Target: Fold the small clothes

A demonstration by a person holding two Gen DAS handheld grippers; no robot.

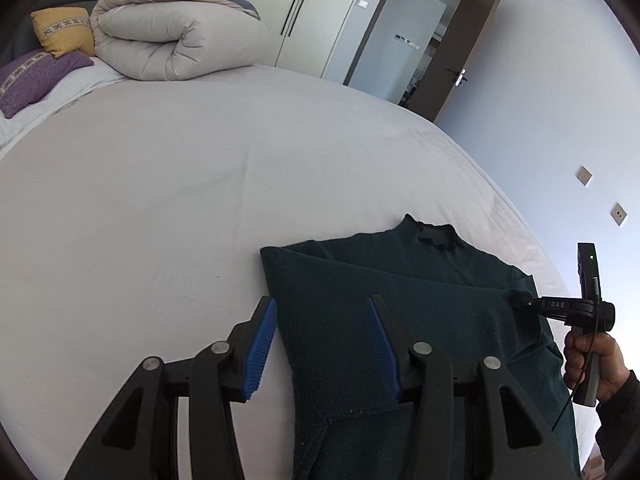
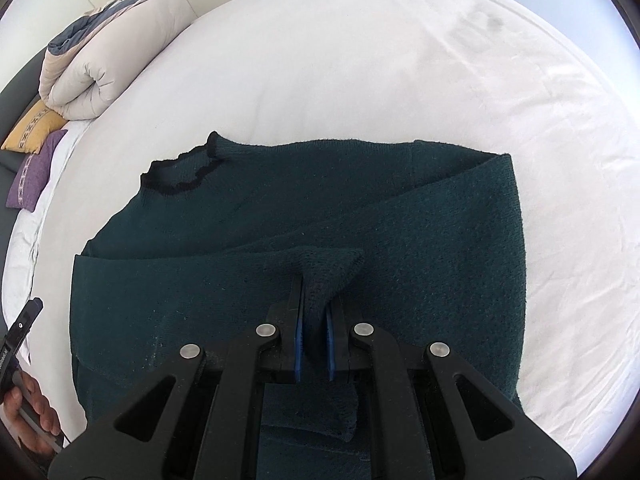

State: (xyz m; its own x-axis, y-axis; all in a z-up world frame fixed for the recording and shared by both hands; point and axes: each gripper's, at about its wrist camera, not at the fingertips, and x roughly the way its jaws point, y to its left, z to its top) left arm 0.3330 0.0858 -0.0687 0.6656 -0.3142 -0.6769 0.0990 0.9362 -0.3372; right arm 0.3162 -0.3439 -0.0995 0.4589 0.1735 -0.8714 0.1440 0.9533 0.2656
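A dark green knit sweater [image 1: 400,280] with a black-trimmed collar lies flat on the white bed [image 1: 160,200], its side folded over the body. My left gripper [image 1: 322,304] is open, its blue pads straddling the sweater's left folded edge without holding it. My right gripper [image 2: 316,292] is shut on a bunched piece of the sweater [image 2: 328,268], lifted just above the body [image 2: 280,208]. In the left wrist view the right gripper [image 1: 520,302] pinches the fabric at the sweater's right side.
A rolled beige and blue duvet [image 1: 172,36] and yellow [image 1: 64,30] and purple [image 1: 32,80] cushions sit at the bed's head. A wardrobe and an open door [image 1: 452,56] stand beyond the bed. White sheet [image 2: 400,60] stretches past the sweater.
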